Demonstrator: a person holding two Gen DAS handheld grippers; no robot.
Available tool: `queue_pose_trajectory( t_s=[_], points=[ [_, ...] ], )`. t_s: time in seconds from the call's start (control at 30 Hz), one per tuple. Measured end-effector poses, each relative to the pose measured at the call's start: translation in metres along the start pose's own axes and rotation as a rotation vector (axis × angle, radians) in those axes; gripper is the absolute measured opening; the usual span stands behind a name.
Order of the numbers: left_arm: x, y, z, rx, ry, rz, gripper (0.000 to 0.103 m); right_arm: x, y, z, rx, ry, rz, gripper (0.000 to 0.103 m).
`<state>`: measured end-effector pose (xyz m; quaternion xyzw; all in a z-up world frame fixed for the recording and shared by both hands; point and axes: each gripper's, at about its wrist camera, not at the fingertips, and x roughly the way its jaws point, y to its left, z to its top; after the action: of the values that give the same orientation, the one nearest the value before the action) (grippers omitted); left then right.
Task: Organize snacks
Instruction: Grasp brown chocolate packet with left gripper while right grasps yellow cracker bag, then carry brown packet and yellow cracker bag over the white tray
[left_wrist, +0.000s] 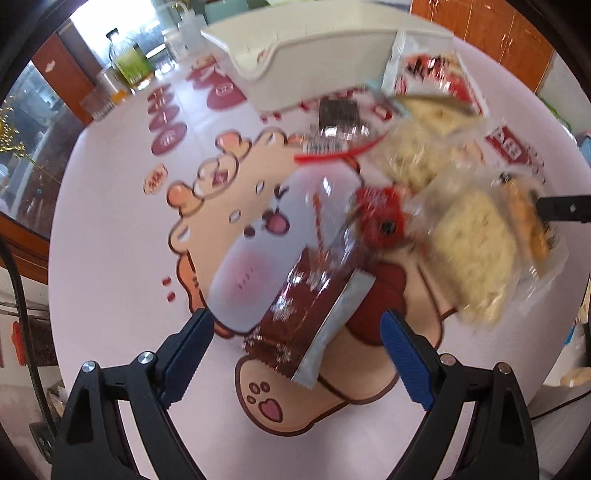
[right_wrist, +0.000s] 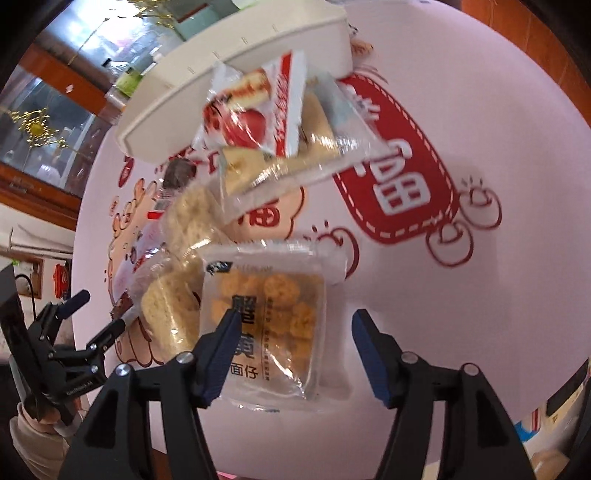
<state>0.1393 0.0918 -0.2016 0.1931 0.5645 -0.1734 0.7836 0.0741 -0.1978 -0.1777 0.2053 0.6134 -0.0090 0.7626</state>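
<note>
A pile of snack packets lies on the pink cartoon tablecloth (left_wrist: 110, 229) in front of a white tray (left_wrist: 317, 48). My left gripper (left_wrist: 297, 350) is open around the near end of a dark brown and silver packet (left_wrist: 317, 306), not gripping it. My right gripper (right_wrist: 295, 347) is open over a clear packet of orange crackers (right_wrist: 266, 314), its left finger (right_wrist: 218, 354) lying across the packet. The left gripper also shows in the right wrist view (right_wrist: 99, 314), open. Pale rice-cake packets (right_wrist: 173, 306) and a red-and-white cake packet (right_wrist: 255, 107) lie beyond.
The white tray also shows in the right wrist view (right_wrist: 236, 77), behind the pile. Bottles and jars (left_wrist: 129, 62) stand at the far left of the table. A glass cabinet (left_wrist: 29, 147) is to the left. The right gripper's finger (left_wrist: 561, 208) pokes in at the right.
</note>
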Motion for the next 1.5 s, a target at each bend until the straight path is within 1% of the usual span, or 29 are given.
queue_pose_trajectory(
  t_s=[0.03,0.1,0.2,0.23,0.33,0.43,0.5,0.53,0.6,0.67,0.7,0.73,0.8,0.83,0.9,0.93,1.0,1.1,1.27,1.37,1.5],
  points=[
    [0.003,0.002,-0.002,0.001,0.008,0.001,0.091,0.003,0.0,0.0,0.01,0.007,0.012,0.072],
    [0.009,0.005,-0.005,0.001,0.026,0.004,0.091,0.006,0.005,-0.001,0.02,0.012,0.028,0.076],
    [0.017,0.012,-0.006,-0.015,0.044,0.003,0.086,0.009,0.016,-0.002,0.002,0.007,0.028,0.08],
    [0.019,0.015,-0.006,-0.025,0.05,-0.002,0.085,0.011,0.02,-0.002,-0.009,0.006,0.02,0.082],
    [0.021,0.022,-0.005,-0.061,0.053,-0.027,0.083,0.017,0.027,-0.001,-0.024,0.008,-0.016,0.084],
    [0.022,0.024,-0.004,-0.065,0.052,-0.037,0.081,0.026,0.029,-0.001,-0.022,0.026,-0.036,0.085],
    [0.022,0.026,-0.003,-0.065,0.054,-0.058,0.075,0.032,0.03,0.0,-0.024,0.039,-0.05,0.085],
    [0.022,0.025,-0.003,-0.066,0.054,-0.068,0.07,0.034,0.031,-0.001,-0.029,0.043,-0.053,0.086],
    [0.022,0.024,-0.002,-0.062,0.055,-0.082,0.066,0.034,0.035,-0.002,-0.051,0.04,-0.077,0.086],
    [0.021,0.021,-0.001,-0.055,0.051,-0.096,0.053,0.035,0.038,-0.003,-0.071,0.039,-0.093,0.086],
    [0.02,0.019,0.0,-0.052,0.046,-0.098,0.049,0.036,0.039,-0.004,-0.081,0.038,-0.099,0.086],
    [0.019,0.018,0.0,-0.048,0.044,-0.098,0.045,0.036,0.04,-0.004,-0.088,0.036,-0.105,0.085],
    [0.017,0.012,0.001,-0.036,0.036,-0.077,0.044,0.036,0.04,-0.005,-0.102,0.031,-0.109,0.084],
    [0.017,0.01,0.001,-0.03,0.032,-0.068,0.042,0.035,0.041,-0.005,-0.108,0.028,-0.109,0.082],
    [0.014,0.004,0.001,-0.022,0.02,-0.058,0.032,0.036,0.044,-0.007,-0.125,0.018,-0.108,0.08],
    [0.012,0.001,0.001,-0.018,0.012,-0.053,0.031,0.036,0.046,-0.007,-0.133,0.013,-0.109,0.079],
    [0.008,-0.004,-0.003,-0.01,0.008,-0.041,0.03,0.035,0.048,-0.009,-0.149,0.002,-0.112,0.076],
    [0.004,-0.015,-0.01,-0.001,-0.001,-0.046,0.03,0.032,0.048,-0.012,-0.164,-0.002,-0.12,0.074],
    [-0.012,-0.022,-0.022,-0.025,-0.027,-0.079,0.03,0.026,0.042,-0.018,-0.173,-0.005,-0.12,0.073],
    [-0.028,-0.026,-0.029,-0.041,-0.047,-0.101,0.03,0.019,0.037,-0.019,-0.176,-0.017,-0.122,0.073],
    [-0.059,-0.035,-0.029,-0.054,-0.112,-0.138,0.029,0.005,0.033,-0.018,-0.181,-0.053,-0.132,0.073]
  ],
)
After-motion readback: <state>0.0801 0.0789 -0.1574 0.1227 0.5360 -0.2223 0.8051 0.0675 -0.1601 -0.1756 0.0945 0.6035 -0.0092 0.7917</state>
